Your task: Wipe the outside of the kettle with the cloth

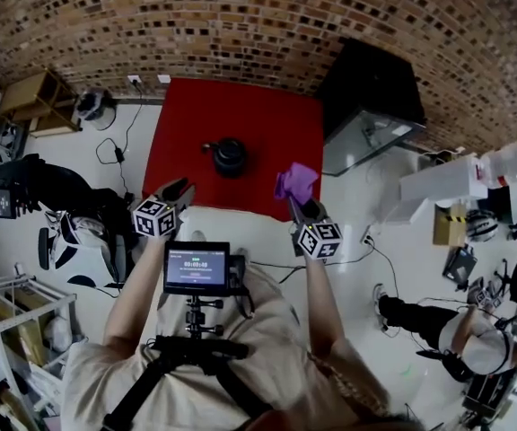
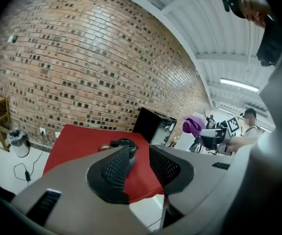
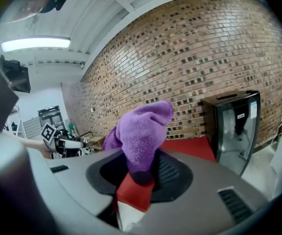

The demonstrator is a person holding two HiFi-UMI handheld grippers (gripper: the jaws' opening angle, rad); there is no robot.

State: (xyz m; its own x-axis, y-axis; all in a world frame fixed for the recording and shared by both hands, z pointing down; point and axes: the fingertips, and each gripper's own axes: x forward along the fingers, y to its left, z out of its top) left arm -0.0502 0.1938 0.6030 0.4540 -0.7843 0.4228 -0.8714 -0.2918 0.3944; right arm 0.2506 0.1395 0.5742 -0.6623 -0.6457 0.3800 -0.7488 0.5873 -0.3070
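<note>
**pal:** Claws doing what?

**me:** My right claw is pinching the purple cloth. The left claw has its jaws apart, nothing in them. The kettle sits mid red desk, well ahead of both.

**pal:** Plan?

**me:** I'd steady it with the left and wipe round the body. Nothing's in the way. The black cabinet stands just beside the desk.

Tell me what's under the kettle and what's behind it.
The kettle stands on a red surface, which runs on behind it toward a brick wall. The kettle's own base hides the patch directly beneath it.
</note>
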